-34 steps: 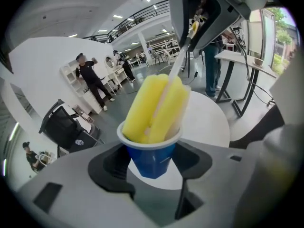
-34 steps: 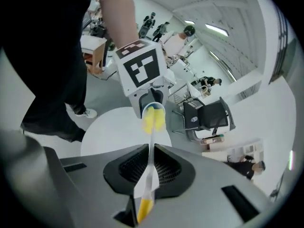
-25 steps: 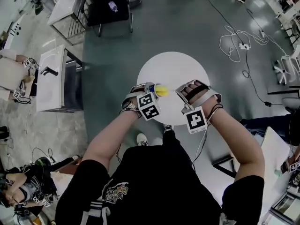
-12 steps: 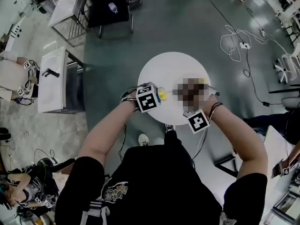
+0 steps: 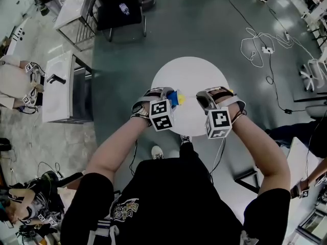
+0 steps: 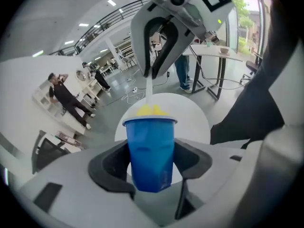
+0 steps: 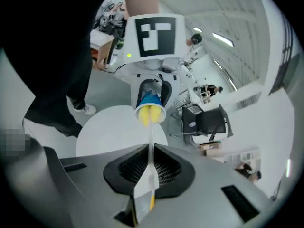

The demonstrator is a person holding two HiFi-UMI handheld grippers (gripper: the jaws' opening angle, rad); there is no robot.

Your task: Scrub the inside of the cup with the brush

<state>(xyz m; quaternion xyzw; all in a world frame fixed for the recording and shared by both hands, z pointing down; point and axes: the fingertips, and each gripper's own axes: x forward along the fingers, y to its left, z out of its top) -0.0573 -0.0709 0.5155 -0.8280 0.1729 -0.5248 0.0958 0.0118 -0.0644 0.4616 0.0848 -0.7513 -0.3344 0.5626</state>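
A blue cup (image 6: 150,152) is clamped between the pads of my left gripper (image 6: 151,167), its mouth pointing away toward the other gripper. The yellow brush head (image 6: 152,110) sits inside the cup's mouth. The brush's thin white handle (image 7: 151,146) runs from the cup (image 7: 151,102) back into my right gripper (image 7: 150,167), whose jaws are shut on it. In the head view both grippers hang over the round white table (image 5: 191,75), the cup (image 5: 172,98) at the left gripper (image 5: 162,106), the right gripper (image 5: 214,106) facing it.
A black chair (image 5: 118,6) stands beyond the table, a white desk (image 5: 56,88) to the left. Cables (image 5: 260,47) lie on the floor at the upper right. People stand in the hall behind, seen in the left gripper view.
Both grippers have rolled about their own axes; their marker cubes now face the camera differently. The left gripper with the cup has risen slightly, and the right gripper has shifted a little sideways.
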